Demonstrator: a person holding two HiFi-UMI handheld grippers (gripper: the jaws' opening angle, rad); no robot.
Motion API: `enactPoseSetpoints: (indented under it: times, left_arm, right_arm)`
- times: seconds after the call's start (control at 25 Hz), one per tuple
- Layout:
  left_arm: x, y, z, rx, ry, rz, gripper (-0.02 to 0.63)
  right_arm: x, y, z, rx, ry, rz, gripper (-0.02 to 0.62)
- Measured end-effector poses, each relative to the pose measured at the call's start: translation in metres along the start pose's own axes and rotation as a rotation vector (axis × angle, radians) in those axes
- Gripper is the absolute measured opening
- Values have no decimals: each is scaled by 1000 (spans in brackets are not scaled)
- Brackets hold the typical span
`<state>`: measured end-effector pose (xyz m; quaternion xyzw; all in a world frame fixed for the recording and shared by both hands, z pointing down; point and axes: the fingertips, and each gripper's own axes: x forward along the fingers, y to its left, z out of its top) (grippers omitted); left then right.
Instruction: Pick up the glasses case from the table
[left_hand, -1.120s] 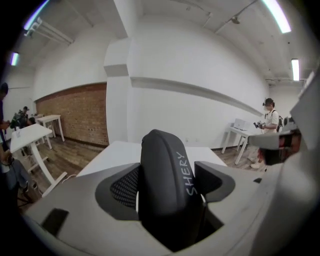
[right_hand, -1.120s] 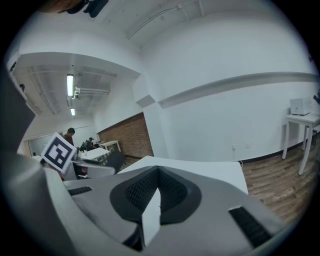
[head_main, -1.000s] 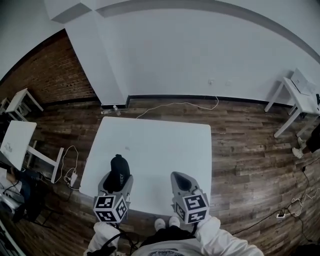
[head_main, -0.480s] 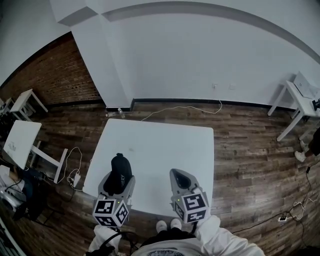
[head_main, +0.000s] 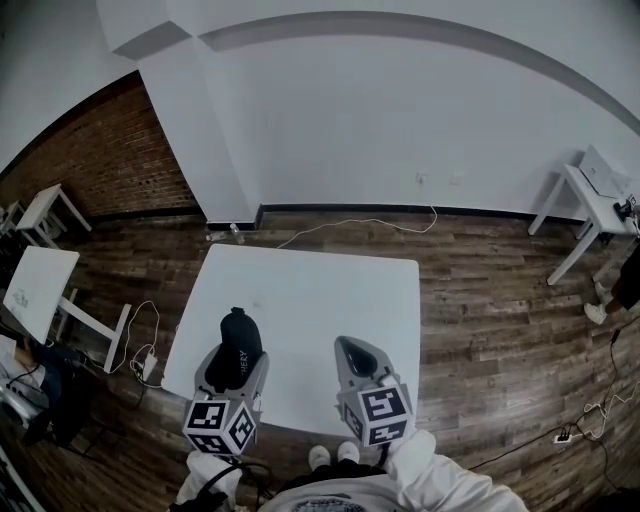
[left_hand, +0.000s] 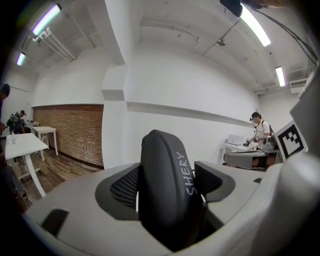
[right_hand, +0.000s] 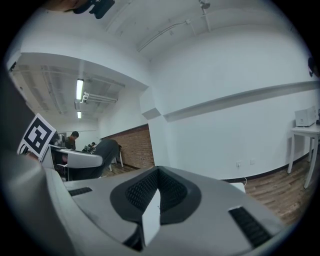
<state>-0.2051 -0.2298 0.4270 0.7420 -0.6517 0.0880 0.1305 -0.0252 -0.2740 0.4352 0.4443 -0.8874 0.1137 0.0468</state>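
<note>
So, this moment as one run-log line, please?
left gripper: jaws shut on glasses case, over table | right gripper: jaws shut, empty

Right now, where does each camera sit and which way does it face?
Head view: on the person's head, facing steeply down at the white table; shows both sleeves, left tool, right tool.
Left gripper view: on the left tool, facing roughly level at the white wall; its jaws grip the glasses case.
Right gripper view: on the right tool, facing the same wall; its jaws are together, empty.
Shared: head and left gripper views show the glasses case.
</note>
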Motion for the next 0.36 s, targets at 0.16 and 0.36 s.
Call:
enactPoseSetpoints:
  times: [0.16, 0.36]
  left_arm:
    - [-1, -1, 2, 0, 0, 0, 359]
    - [-1, 2, 0, 9, 13, 5, 359]
  right_arm:
    - [0, -1, 6, -2, -16, -1, 3]
    - [1, 2, 4, -4, -11, 3, 3]
